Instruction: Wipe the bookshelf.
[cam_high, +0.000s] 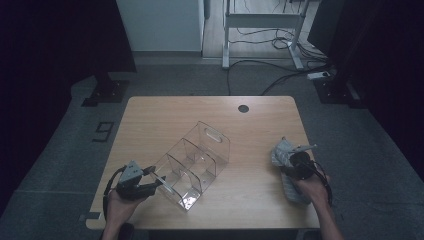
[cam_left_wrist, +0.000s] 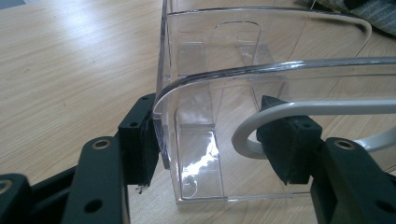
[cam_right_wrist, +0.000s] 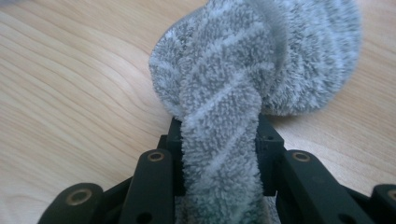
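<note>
- The left tool sits at the lower left of the high view, at the near corner of a clear plastic organizer that lies slantwise in the middle of the wooden surface.
- In the left gripper view its two pads straddle the organizer's corner wall: one pad presses the outside, the other stands inside behind the clear wall. The tool is gripping the organizer.
- The clear walls and their glare make the inner partitions hard to follow; I count three compartments in the high view, and one handle slot in the far end wall.
- The organizer's right part is cut off at the edge of the left gripper view, where a white curved cable crosses in front.
- The right tool is at the right edge of the surface in the high view, small and dim, with the person's hand behind it.
- In the right gripper view its jaws are closed on a grey fluffy sock, a bunched strand pinched between them; the sock's lower end is hidden between the jaws.
- A second grey piece lies under the hand; what it is I cannot tell.
- Count: two tools, one organizer, one sock held.
</note>
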